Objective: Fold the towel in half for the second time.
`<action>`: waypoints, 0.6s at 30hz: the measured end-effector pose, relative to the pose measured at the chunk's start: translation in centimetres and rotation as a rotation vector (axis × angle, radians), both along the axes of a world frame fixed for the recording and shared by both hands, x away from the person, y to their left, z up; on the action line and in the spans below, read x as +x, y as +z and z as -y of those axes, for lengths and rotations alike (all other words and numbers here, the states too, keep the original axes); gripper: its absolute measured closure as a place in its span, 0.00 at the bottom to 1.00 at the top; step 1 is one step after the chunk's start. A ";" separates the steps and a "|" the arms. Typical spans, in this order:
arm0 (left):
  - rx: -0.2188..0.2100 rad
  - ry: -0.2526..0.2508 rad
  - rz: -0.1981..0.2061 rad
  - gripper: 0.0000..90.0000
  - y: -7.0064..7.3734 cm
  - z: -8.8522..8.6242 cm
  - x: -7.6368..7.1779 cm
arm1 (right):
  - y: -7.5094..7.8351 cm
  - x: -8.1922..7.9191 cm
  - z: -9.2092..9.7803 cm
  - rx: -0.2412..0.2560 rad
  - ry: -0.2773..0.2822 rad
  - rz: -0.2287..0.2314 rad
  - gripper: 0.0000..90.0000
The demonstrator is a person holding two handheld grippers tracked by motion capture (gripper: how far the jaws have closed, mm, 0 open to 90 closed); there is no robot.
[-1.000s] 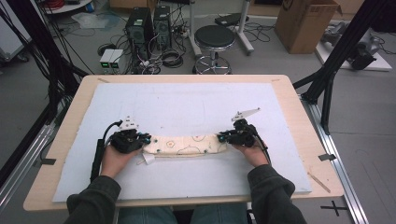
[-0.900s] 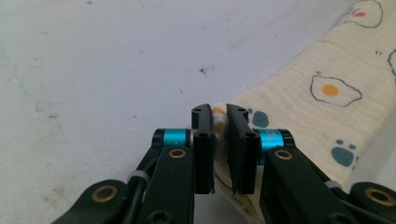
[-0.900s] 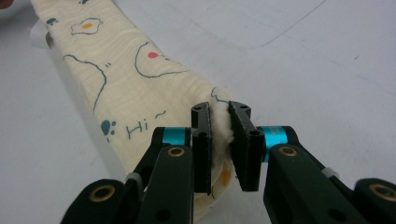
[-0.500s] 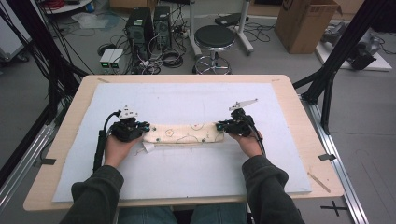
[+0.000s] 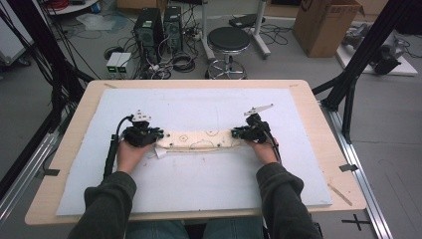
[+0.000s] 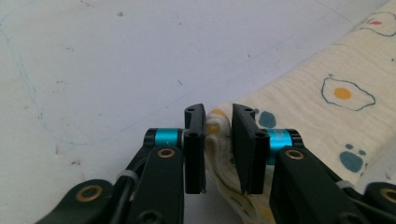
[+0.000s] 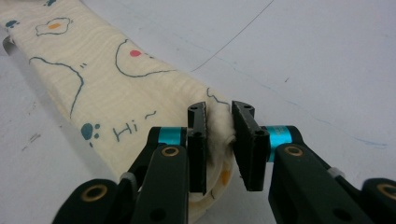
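Observation:
A cream cloth (image 5: 199, 140) printed with fried eggs, paw marks and "Hi" lies folded into a long strip across the white mat (image 5: 199, 104). My left gripper (image 5: 149, 135) is shut on its left end, where the folded cloth (image 6: 299, 112) bunches between the jaws of the left gripper (image 6: 218, 122). My right gripper (image 5: 242, 132) is shut on the strip's right end. In the right gripper view the cloth (image 7: 107, 79) runs away to the upper left from my right gripper (image 7: 219, 120), with a thick wad pinched in it.
The mat covers most of a wooden table (image 5: 318, 124). Beyond the far edge stand a round stool (image 5: 227, 42), computer towers (image 5: 159, 27) with cables and a cardboard box (image 5: 326, 22). Black frame posts (image 5: 366, 47) rise at both sides.
Both grippers have carried the cloth strip away from the person, toward the middle of the mat, keeping hold of its two ends.

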State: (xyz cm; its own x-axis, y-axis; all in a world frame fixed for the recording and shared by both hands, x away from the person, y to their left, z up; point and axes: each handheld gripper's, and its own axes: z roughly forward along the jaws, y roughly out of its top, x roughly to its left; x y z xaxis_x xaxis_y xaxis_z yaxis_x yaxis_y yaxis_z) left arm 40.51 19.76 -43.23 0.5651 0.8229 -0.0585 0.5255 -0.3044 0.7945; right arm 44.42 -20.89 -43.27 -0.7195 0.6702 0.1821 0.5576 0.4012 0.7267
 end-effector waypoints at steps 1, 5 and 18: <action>-0.003 -0.004 -0.001 0.78 0.1 -0.1 0.0 | 0.0 0.0 0.1 0.002 0.001 0.003 0.81; -0.038 0.008 0.010 0.68 0.4 -0.1 -0.2 | 0.3 -0.2 0.1 0.019 0.002 0.006 0.74; -0.083 -0.015 0.031 0.62 1.6 -0.5 -1.1 | 1.2 -0.8 0.4 0.061 -0.009 0.035 0.58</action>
State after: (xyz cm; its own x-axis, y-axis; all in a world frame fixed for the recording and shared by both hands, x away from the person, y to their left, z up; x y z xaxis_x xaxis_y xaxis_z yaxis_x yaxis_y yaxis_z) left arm 39.46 20.30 -41.61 0.5798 0.8075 -0.1083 0.4965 -0.2448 0.8328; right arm 43.59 -21.27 -42.06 -0.7204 0.6648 0.1975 0.5346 0.3508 0.7689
